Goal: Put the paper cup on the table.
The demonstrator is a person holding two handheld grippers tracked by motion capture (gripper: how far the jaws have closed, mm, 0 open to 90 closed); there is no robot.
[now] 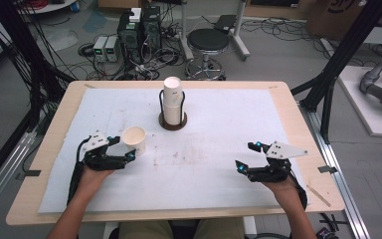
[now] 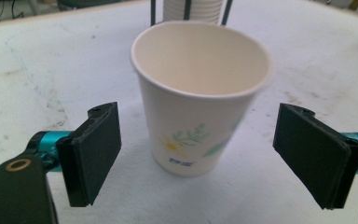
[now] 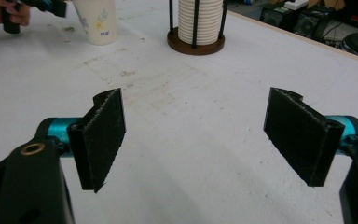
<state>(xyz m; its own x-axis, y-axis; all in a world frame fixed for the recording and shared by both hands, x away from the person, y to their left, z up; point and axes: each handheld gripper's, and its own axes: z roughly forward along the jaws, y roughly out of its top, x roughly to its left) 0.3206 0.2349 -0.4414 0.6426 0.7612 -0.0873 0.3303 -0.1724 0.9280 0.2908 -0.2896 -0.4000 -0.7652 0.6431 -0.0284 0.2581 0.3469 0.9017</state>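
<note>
A white paper cup (image 2: pixel 200 93) with a flower print stands upright and empty on the white mat (image 1: pixel 214 129), left of centre (image 1: pixel 134 141). My left gripper (image 2: pixel 198 140) is open, its two black pads (image 2: pixel 95 154) on either side of the cup with a gap on both sides. From above, the left gripper (image 1: pixel 124 148) sits just in front of and left of the cup. My right gripper (image 1: pixel 245 155) rests at the right of the mat, open with nothing between its pads (image 3: pixel 193 121). The cup (image 3: pixel 97 21) appears far off in the right gripper view.
A stack of white paper cups (image 1: pixel 172 102) stands in a black wire holder on a round wooden base (image 3: pixel 196 46) at the mat's far centre. Light stains mark the mat's middle (image 1: pixel 179 157). A stool (image 1: pixel 207 42), computers and cables lie beyond the table.
</note>
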